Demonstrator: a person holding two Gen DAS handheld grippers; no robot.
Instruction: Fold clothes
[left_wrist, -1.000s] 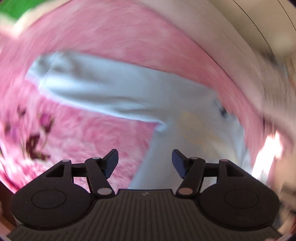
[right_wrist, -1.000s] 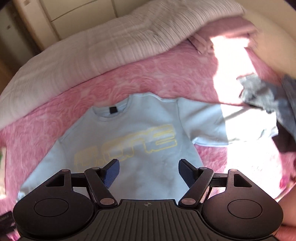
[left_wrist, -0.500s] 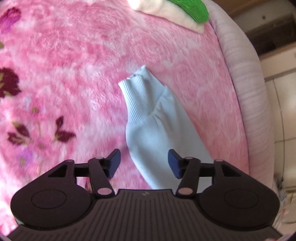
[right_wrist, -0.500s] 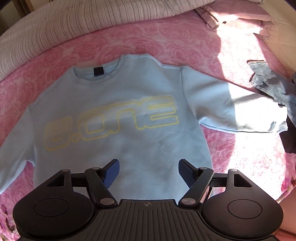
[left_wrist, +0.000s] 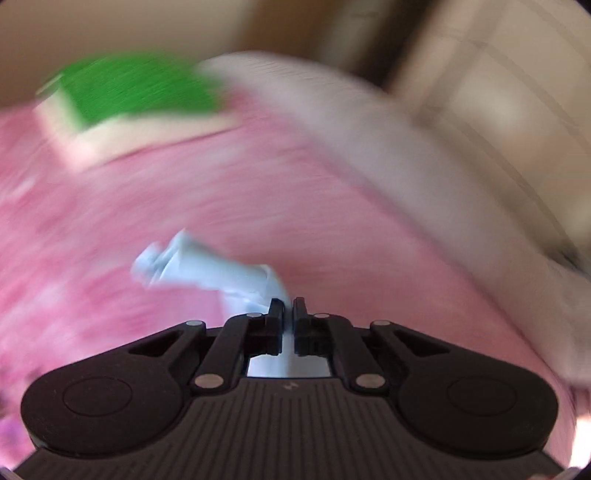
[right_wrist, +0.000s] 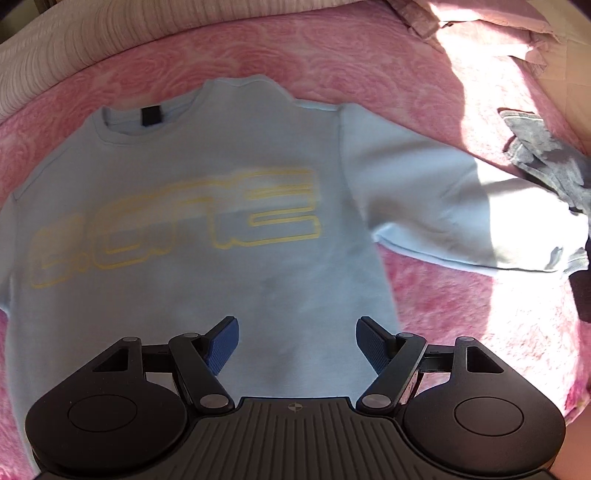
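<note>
A light blue sweatshirt (right_wrist: 207, 266) with yellow outlined lettering lies front up on a pink blanket (right_wrist: 461, 302). Its collar points away from me, and one sleeve (right_wrist: 436, 206) stretches right into a sunlit patch. My right gripper (right_wrist: 297, 338) hovers open over the lower body of the sweatshirt, nothing between its blue pads. In the blurred left wrist view, my left gripper (left_wrist: 289, 308) is shut on the other sleeve, whose cuff (left_wrist: 177, 262) bunches up ahead of the fingers, lifted off the pink blanket (left_wrist: 258, 206).
A white ribbed duvet (right_wrist: 92, 55) runs along the far side of the bed. Grey and dark clothes (right_wrist: 546, 166) lie at the right edge beside the sleeve end. A green-and-cream item (left_wrist: 133, 96) rests at the back left in the left wrist view.
My left gripper has shut on the sleeve near its cuff and lifted it; the view now swings fast. The right gripper has moved closer over the sweatshirt body, still open.
</note>
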